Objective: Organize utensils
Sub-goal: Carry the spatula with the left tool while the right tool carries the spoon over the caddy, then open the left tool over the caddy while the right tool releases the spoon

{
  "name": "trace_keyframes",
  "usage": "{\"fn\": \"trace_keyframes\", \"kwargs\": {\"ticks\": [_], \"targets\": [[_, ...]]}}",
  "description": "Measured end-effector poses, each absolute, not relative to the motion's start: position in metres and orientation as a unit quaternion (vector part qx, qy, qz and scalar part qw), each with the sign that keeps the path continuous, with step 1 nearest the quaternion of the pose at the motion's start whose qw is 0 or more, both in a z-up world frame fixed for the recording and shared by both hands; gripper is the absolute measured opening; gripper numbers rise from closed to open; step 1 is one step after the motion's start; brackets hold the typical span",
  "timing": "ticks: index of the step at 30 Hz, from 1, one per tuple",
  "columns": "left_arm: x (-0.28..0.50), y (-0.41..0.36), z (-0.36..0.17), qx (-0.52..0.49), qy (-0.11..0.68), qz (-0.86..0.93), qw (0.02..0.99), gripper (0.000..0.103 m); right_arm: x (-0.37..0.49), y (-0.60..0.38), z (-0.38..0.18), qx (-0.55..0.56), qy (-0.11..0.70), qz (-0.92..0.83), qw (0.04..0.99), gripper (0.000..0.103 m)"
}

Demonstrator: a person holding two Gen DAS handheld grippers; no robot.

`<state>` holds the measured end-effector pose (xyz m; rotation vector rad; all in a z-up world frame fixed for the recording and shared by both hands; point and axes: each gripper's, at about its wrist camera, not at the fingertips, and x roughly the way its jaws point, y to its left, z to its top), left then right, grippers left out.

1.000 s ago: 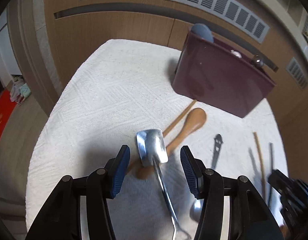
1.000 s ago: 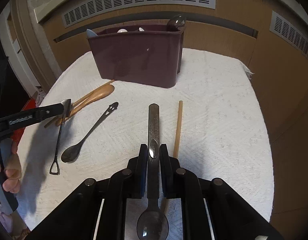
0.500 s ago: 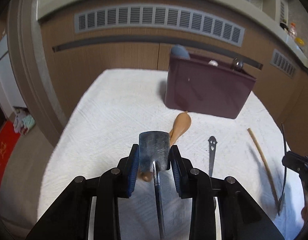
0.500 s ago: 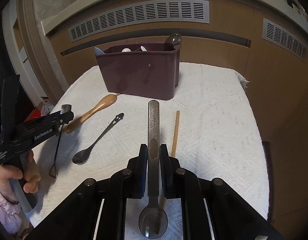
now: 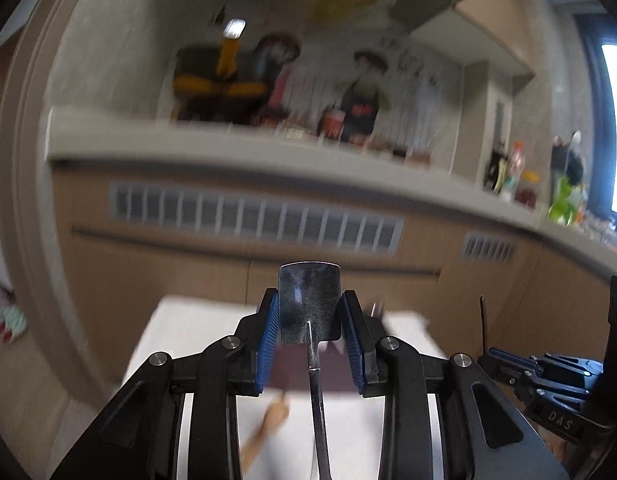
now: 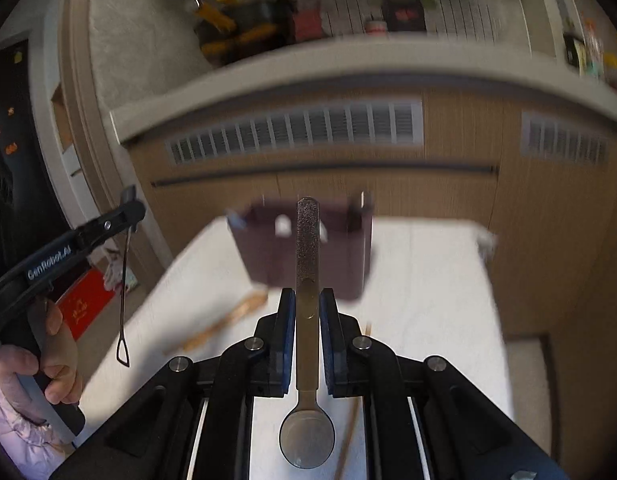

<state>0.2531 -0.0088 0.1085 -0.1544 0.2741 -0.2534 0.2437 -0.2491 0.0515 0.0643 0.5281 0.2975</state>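
counter clutter (image 5: 292,92) blurred, maroon caddy (image 5: 296,372) (mostly hidden), wooden spoon (image 6: 224,324) smeared

A home kitchen: wooden cabinets (image 6: 448,184), cluttered countertop (image 5: 268,156), cloth-covered table (image 6: 428,280), utensil caddy (image 6: 268,256).

White lettering reading "GenRobot.AI" runs along the black side of the left gripper (image 6: 129,211) where it shows at the left edge of the right wrist view. In the left wrist view, the black body of the right gripper (image 5: 484,356) at the lower right carries pale letters that look like "DAS"; they are small and partly turned away, so the reading is not certain. A poster (image 5: 388,80) on the far wall behind the counter (image 5: 268,156) has cartoon figures and rows of dark marks that may be writing, but blur makes them unreadable in both views. Nothing else carries legible text.
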Motion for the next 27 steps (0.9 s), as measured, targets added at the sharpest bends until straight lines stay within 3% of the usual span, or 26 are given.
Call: {"fn": "trace_keyframes", "kwargs": {"ticks": [4,9,19,27], "targets": [[0.287,-0.015,0.157,-0.072,0.054,-0.137,0.987,0.032,0.268,-0.248,0.121,0.013,0.168,0.134,0.977,0.011],[0.341,-0.013,0.158,-0.092,0.017,-0.126,0.988,0.032,0.314,-0.245,0.147,0.005,0.119,0.118,0.986,0.011],[0.425,-0.014,0.089,-0.109,0.06,-0.131,0.983,0.032,0.404,-0.219,0.099,-0.005,0.154,0.109,0.982,0.011],[0.441,-0.026,0.039,-0.099,0.091,-0.14,0.981,0.033,0.427,-0.204,0.046,-0.023,0.204,0.11,0.973,0.011]]}}
